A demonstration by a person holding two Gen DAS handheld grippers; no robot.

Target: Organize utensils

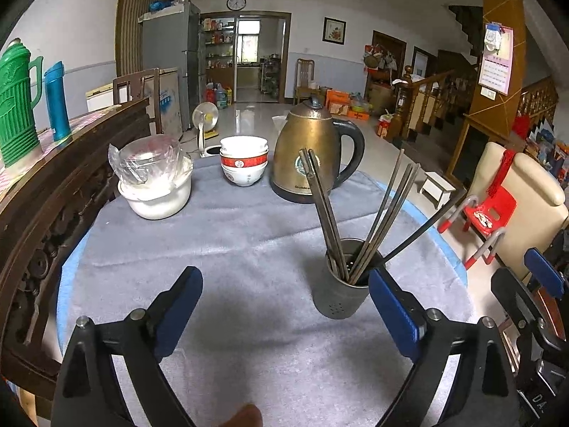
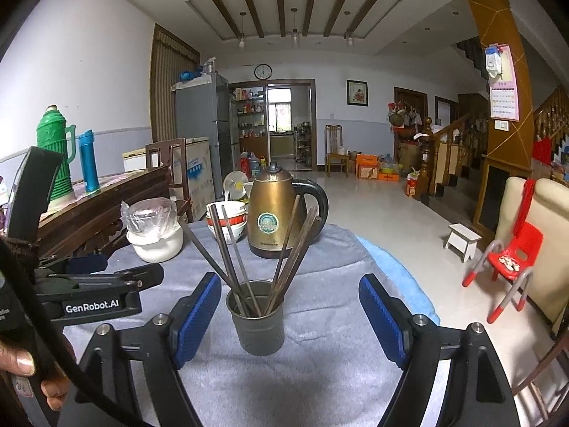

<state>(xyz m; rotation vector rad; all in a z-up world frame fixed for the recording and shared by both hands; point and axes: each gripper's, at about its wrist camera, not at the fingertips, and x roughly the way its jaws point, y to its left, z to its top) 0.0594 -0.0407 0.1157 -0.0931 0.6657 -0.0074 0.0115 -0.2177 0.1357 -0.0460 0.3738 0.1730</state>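
Observation:
A dark metal utensil cup (image 1: pixel 340 293) stands upright on the grey cloth and holds several dark chopsticks (image 1: pixel 382 220) that fan outward. In the left wrist view it sits just inside my right finger. My left gripper (image 1: pixel 284 293) is open and empty, low over the cloth. In the right wrist view the cup (image 2: pixel 260 323) stands between the blue pads with chopsticks (image 2: pixel 291 245) rising from it. My right gripper (image 2: pixel 290 315) is open, its pads on either side of the cup and apart from it. The left gripper also shows in the right wrist view (image 2: pixel 85 299).
A brass kettle (image 1: pixel 313 156) stands behind the cup, stacked bowls (image 1: pixel 243 162) to its left, and a white pot with a bagged glass lid (image 1: pixel 154 181) further left. A dark wooden table (image 1: pixel 53 178) with a green thermos (image 1: pixel 16 99) borders the left. The cloth's edge drops off at right.

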